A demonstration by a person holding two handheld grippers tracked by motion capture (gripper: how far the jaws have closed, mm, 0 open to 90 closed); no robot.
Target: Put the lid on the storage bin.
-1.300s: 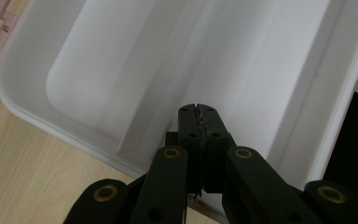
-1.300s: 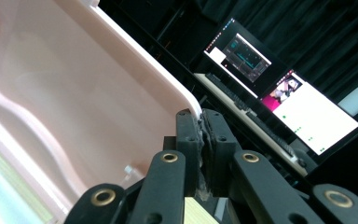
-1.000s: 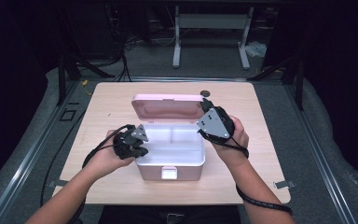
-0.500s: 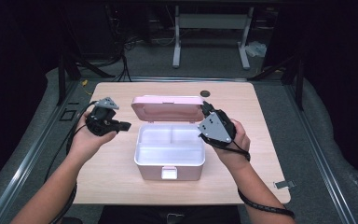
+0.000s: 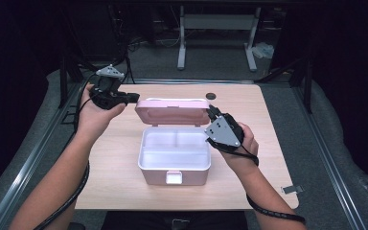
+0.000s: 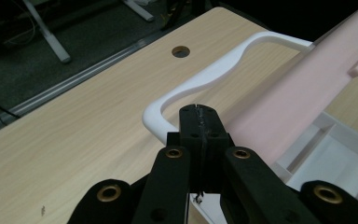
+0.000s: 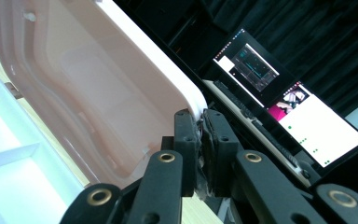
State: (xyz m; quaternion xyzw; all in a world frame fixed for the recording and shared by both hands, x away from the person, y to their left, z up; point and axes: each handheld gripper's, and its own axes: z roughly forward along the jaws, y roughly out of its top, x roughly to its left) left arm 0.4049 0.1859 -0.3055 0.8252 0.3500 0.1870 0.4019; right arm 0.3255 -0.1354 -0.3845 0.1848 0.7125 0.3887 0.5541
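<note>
Overhead, right hand-held gripper (image 5: 212, 114) clamped on glossy pink lid (image 5: 172, 111); left hand-held gripper (image 5: 133, 97) clenched, empty.

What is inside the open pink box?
The pink box holds a white divided tray, its visible compartments empty. Anything under the tray is covered.
</note>
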